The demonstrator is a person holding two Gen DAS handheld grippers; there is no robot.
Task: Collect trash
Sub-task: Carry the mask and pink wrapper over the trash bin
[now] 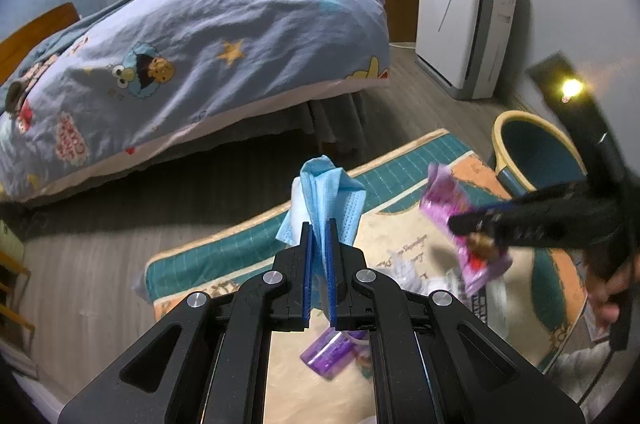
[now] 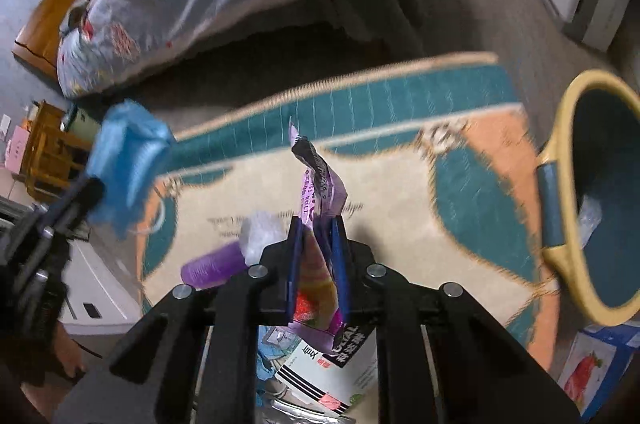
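Note:
My left gripper (image 1: 319, 224) is shut on a crumpled blue face mask (image 1: 328, 192), which it holds up above the rug. In the right wrist view the mask (image 2: 124, 152) hangs at the left, on the left gripper (image 2: 92, 188). My right gripper (image 2: 318, 222) is shut on a purple snack wrapper (image 2: 320, 180) that sticks up between its blue pads. From the left wrist view this wrapper (image 1: 444, 196) hangs in the right gripper (image 1: 472, 224), near the yellow-rimmed teal bin (image 1: 536, 152). The bin (image 2: 560, 128) stands at the rug's right edge.
On the patterned rug (image 1: 400, 184) lie a purple bottle (image 2: 212, 266), a crumpled white tissue (image 2: 260, 232) and a printed carton (image 2: 332, 364). A bed with a cartoon duvet (image 1: 200, 44) stands behind the rug. A white air purifier (image 1: 460, 24) is by the far wall.

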